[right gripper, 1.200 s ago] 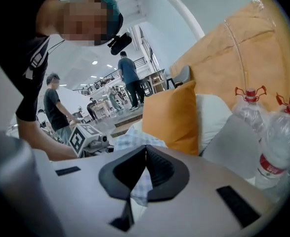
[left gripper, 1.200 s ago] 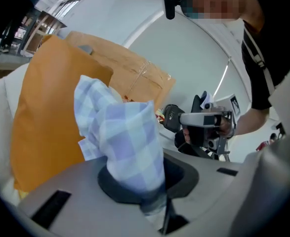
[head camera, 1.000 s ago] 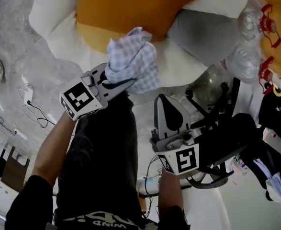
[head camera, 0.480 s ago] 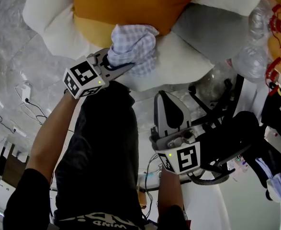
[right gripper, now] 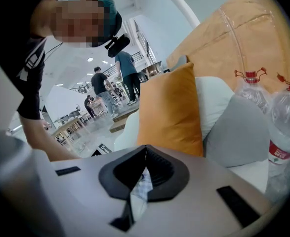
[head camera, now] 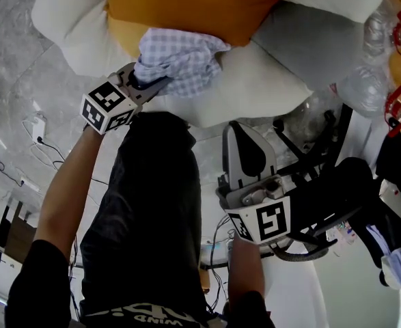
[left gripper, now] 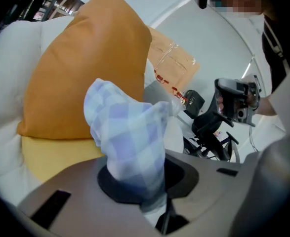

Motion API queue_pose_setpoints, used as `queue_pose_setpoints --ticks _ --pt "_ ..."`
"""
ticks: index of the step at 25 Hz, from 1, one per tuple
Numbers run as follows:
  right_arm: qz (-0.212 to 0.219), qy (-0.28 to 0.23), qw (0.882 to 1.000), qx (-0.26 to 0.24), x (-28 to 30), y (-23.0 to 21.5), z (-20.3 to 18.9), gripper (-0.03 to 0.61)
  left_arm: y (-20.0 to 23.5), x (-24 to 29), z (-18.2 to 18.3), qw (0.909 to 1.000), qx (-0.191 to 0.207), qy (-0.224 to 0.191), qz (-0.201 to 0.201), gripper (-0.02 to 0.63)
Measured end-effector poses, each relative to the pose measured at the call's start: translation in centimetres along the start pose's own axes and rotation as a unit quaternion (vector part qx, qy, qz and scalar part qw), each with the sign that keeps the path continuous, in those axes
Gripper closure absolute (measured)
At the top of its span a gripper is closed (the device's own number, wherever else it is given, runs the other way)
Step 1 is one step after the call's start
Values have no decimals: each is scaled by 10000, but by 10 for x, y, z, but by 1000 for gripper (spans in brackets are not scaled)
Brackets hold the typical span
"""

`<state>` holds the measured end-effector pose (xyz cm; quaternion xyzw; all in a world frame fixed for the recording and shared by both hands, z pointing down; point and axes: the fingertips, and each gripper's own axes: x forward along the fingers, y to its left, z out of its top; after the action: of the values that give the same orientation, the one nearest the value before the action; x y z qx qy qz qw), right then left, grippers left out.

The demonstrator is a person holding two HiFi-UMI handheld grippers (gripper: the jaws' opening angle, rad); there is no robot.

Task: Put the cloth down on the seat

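Note:
The blue-and-white checked cloth [head camera: 180,60] [left gripper: 130,132] is bunched up, and my left gripper [head camera: 152,84] [left gripper: 135,181] is shut on its lower end. In the head view the cloth rests on the white seat [head camera: 255,91], right at the front edge of the orange cushion [head camera: 200,5] [left gripper: 85,68]. My right gripper [head camera: 240,132] [right gripper: 145,149] hangs lower, in front of the seat's front edge, with its jaws shut tip to tip. It points at the orange cushion [right gripper: 169,112] and is apart from the cloth.
A grey cushion [head camera: 309,39] [right gripper: 236,132] lies on the seat to the right of the orange one. Clear plastic bottles with red caps [head camera: 357,80] [right gripper: 283,132] stand at the right. A black metal frame [head camera: 323,169] is beside my right gripper. Cables [head camera: 43,142] lie on the floor at the left.
My left gripper has carried the cloth forward and to the left, from above the seat's front edge to the foot of the orange cushion. The right gripper has barely moved.

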<state>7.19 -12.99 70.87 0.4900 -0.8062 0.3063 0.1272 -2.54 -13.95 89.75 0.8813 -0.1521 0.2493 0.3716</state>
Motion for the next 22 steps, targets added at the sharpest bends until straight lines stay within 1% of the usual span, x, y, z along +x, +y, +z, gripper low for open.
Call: queue_pose_setpoints --ticks 5,10,15,19,22 --pt "64 28 10000 17 2 4 -3 557 31 -5 -13 9983 -283 100 502 538" --pt "64 41 10000 19 2 2 -3 557 53 -7 -24 9934 -635 204 936 533" --pt "62 53 10000 20 0 -2 -2 557 59 -9 -29 9913 -738 261 1059 519" --pt "66 41 10000 48 -2 -3 -3 557 64 -12 -28 9893 -782 273 1200 474" --pt "84 31 9999 58 -4 -2 -3 557 68 -16 -29 9874 -913 257 1267 405"
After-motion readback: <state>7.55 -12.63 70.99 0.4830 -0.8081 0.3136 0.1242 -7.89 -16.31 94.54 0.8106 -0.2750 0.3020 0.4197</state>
